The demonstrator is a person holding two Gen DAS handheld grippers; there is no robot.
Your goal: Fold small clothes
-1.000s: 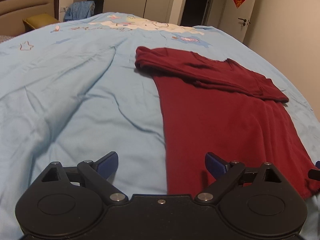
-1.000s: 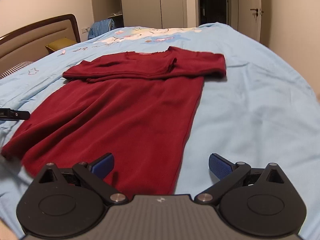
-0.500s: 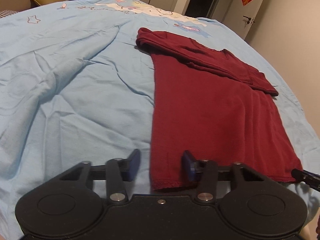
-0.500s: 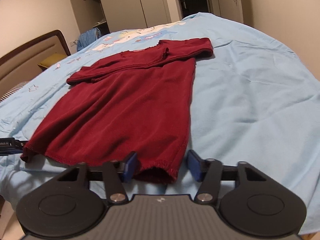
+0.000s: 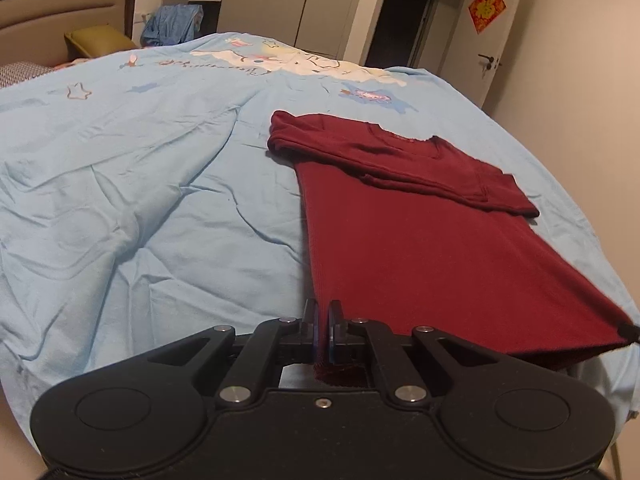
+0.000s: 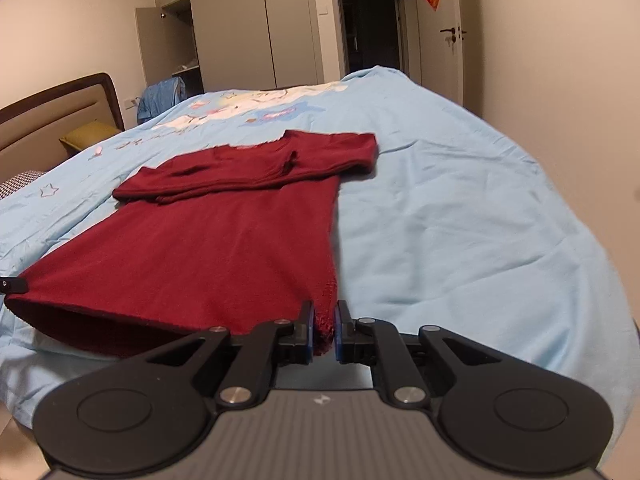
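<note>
**Both grippers clamped on the hem corners of the red T-shirt**

Your left gripper (image 5: pixel 323 322) has its blue-padded fingers drawn together on the near left corner of the dark red knit T-shirt (image 5: pixel 424 240); a short tab of raw-looking hem sticks out behind the pads. Your right gripper (image 6: pixel 324 326) is pinched the same way on the near right corner (image 6: pixel 325 320), where the fabric bunches into a nubbly, frayed-looking fold between the pads.

The shirt lies lengthwise on the wrinkled light blue cotton bedsheet (image 5: pixel 140 200), collar end away from you. Its short sleeves are already folded in across the chest, making a thicker, layered band with soft rolled edges at the far end. The body below that is a flat, matte trapezoid of fine ribbed knit. Between your two grips the hem is raised off the sheet: in the right wrist view it hangs as a shallow curve with shadow beneath it, and in the left wrist view it runs taut to the other gripper's black tip at the frame edge.

The sheet is creased in long soft ridges on the left and carries a pale cartoon print (image 6: pixel 256 108) near the far end. Beyond it stand a padded tan headboard (image 6: pixel 60 120) with a dark wooden rim and smooth grey wardrobe doors (image 6: pixel 256 20).
</note>
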